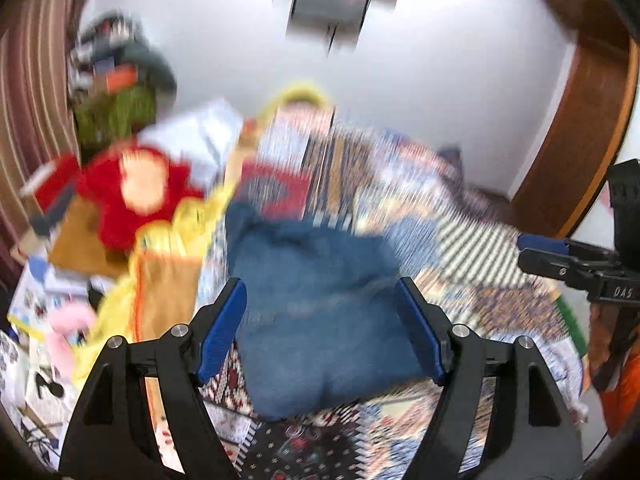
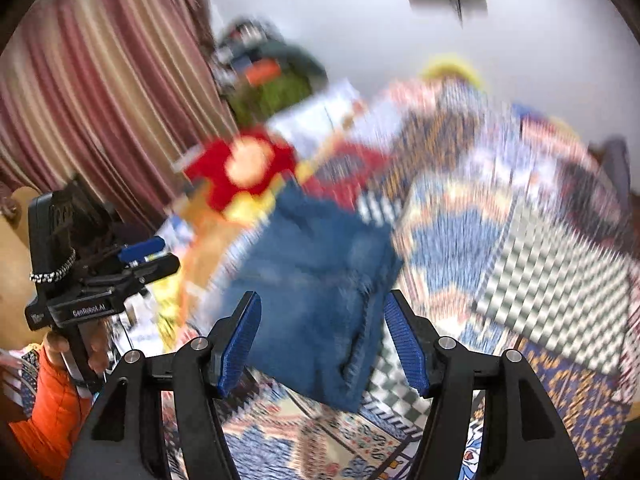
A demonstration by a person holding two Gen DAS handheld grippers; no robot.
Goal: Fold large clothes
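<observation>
On the patterned bedspread (image 1: 492, 240), folded blue jeans (image 1: 320, 312) are lying in a compact bundle, just beside a heap of red and yellow clothes (image 1: 136, 192). Both views are smeared by motion blur, so the fold count is hard to judge. The left gripper (image 1: 320, 328) is hanging above the jeans with jaws spread and nothing between the pads; the right gripper (image 2: 322, 336) is likewise released and empty. The fold is looking finished or nearly so. The risk from here is that a loose top layer may be springing open, since nothing is pressing it down, and a hasty reach toward the neighbouring heap could drag the bundle crooked.
</observation>
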